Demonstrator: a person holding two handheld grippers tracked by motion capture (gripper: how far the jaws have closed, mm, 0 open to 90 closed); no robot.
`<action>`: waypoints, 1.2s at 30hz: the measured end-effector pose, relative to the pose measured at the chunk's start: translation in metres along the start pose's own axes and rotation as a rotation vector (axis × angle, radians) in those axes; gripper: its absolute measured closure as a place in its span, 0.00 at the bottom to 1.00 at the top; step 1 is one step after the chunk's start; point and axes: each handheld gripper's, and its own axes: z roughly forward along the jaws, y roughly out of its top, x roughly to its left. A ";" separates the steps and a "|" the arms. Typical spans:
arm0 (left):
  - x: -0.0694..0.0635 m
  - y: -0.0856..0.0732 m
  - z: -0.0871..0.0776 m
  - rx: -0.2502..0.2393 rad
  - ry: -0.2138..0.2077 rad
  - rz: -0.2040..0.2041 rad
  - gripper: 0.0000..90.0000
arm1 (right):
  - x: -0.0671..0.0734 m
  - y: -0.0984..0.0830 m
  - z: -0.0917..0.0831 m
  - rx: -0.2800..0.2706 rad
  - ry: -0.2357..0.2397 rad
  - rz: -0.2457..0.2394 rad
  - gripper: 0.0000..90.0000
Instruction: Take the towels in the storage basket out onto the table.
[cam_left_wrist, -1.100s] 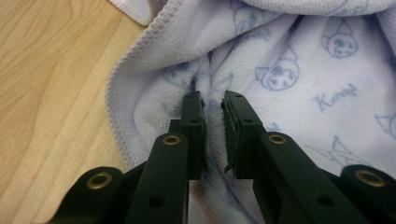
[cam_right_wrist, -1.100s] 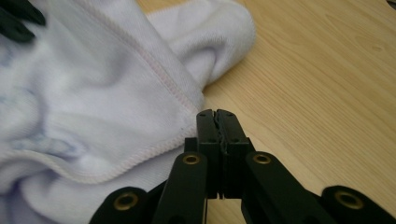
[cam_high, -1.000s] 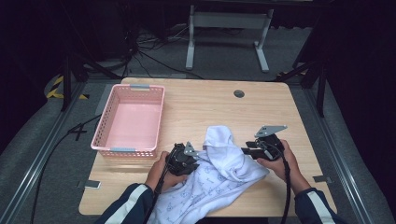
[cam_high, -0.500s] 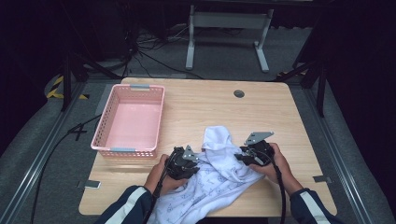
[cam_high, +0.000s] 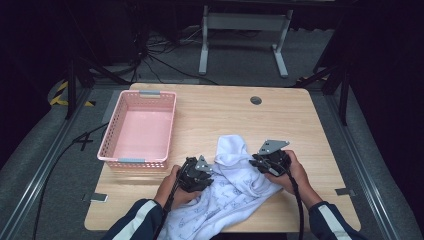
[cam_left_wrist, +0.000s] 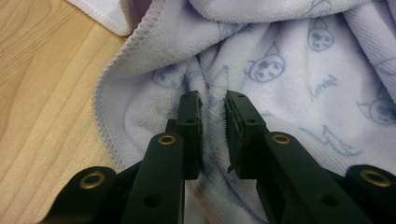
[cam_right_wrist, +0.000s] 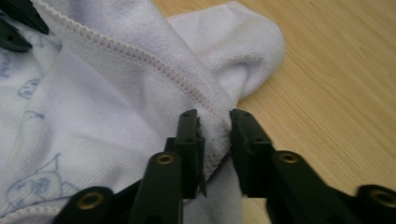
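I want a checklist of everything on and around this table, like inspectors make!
Surface: wooden table, round hole near far edge.
Job's things: white printed towel, crumpled at the near edge.
Clutter: pink basket, nothing in it.
Grippers: left gripper pinches a towel fold; right gripper has just been closing on the stitched hem.
Cables: one trails from each gripper; more on the floor beyond.
Surroundings: grey floor, metal stand, dark room.

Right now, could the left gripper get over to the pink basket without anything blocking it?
Probably yes. The pink basket stands just beyond the left gripper with bare table between. But its jaws are pinched on the towel, which the right gripper also pinches, so the cloth would drag along.
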 end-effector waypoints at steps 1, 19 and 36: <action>0.000 0.000 0.000 0.001 -0.001 -0.006 0.85 | 0.000 0.000 -0.002 -0.007 0.003 -0.006 0.90; 0.004 -0.039 -0.035 0.039 0.051 -0.095 0.91 | -0.121 -0.031 -0.035 -0.040 -0.365 0.303 0.95; -0.007 -0.040 -0.048 -0.014 0.010 -0.090 0.73 | -0.139 -0.054 -0.028 -0.062 -0.327 0.448 0.59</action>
